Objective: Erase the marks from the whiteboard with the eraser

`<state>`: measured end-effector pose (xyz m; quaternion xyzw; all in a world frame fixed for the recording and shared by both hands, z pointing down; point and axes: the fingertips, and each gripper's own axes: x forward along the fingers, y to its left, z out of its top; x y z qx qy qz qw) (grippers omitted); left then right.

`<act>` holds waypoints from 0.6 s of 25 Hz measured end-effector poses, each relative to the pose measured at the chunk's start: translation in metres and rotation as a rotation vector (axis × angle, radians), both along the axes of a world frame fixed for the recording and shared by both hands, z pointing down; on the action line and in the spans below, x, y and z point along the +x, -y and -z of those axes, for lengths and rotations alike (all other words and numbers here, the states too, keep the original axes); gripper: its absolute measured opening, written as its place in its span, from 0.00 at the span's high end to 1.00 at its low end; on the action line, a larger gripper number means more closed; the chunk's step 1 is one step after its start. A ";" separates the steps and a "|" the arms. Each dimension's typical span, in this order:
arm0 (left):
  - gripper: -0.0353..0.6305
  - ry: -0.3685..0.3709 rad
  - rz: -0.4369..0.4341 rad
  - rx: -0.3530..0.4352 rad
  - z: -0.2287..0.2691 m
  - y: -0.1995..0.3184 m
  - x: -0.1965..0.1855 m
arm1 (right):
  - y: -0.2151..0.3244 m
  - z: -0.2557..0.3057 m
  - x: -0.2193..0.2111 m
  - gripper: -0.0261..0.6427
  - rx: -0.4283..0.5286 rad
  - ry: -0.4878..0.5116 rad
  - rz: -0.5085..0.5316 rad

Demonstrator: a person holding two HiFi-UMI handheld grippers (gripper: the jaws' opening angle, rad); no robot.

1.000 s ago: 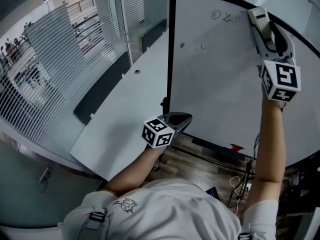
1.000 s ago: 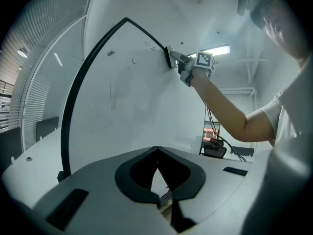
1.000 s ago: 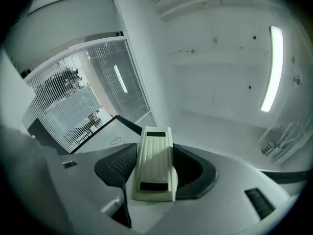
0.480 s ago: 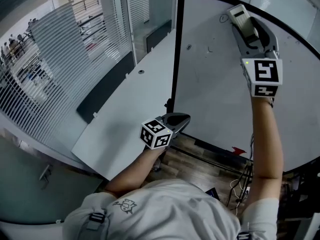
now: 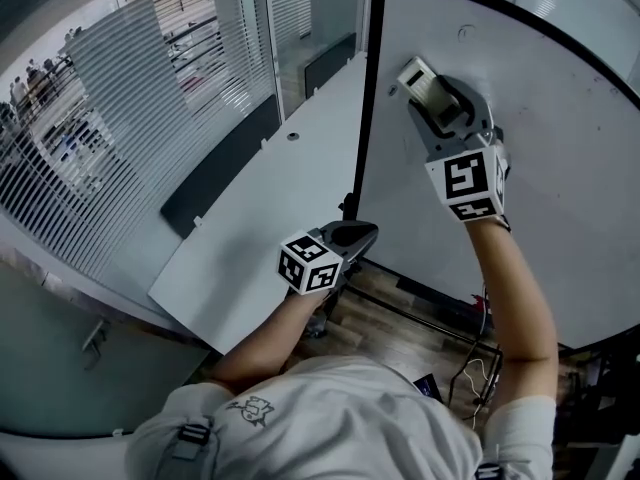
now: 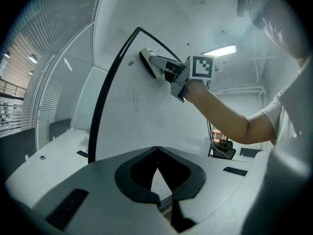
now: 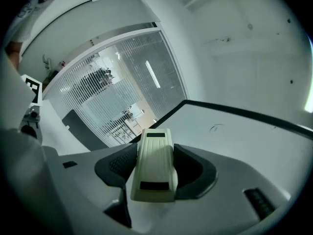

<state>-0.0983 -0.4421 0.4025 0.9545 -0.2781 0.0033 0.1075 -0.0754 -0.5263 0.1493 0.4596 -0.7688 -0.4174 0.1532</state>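
Observation:
The whiteboard (image 5: 560, 178) stands upright in a black frame (image 5: 365, 128). My right gripper (image 5: 432, 96) is shut on a cream eraser (image 5: 420, 80) and presses it flat on the board's upper left part. A small curly mark (image 5: 466, 32) sits above the eraser, and it also shows in the right gripper view as a mark (image 7: 215, 128) beyond the eraser (image 7: 154, 163). The left gripper view shows the eraser (image 6: 148, 62) on the board (image 6: 146, 121) near a dot (image 6: 131, 62). My left gripper (image 5: 352, 236) is shut and holds nothing, low by the frame's left edge.
A long white table (image 5: 260, 198) runs left of the board, with a dark panel (image 5: 215, 168) and slatted glass partitions (image 5: 120, 98) behind it. Under the board lie the stand's bar (image 5: 420, 313), a wooden floor and cables (image 5: 482, 353).
My right gripper has dragged the eraser from the board's upper right down and to the left, over the small marks near the left edge. The left gripper has hardly moved.

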 end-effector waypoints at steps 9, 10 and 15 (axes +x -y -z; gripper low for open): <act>0.94 -0.006 0.000 -0.010 -0.003 0.003 0.002 | 0.003 -0.013 -0.005 0.61 -0.042 -0.038 0.017; 0.94 -0.007 -0.002 -0.009 -0.003 0.003 0.002 | 0.001 -0.001 -0.001 0.61 -0.034 -0.022 0.016; 0.94 -0.003 -0.008 0.005 0.004 0.001 0.003 | -0.011 0.076 0.031 0.61 0.037 0.065 -0.024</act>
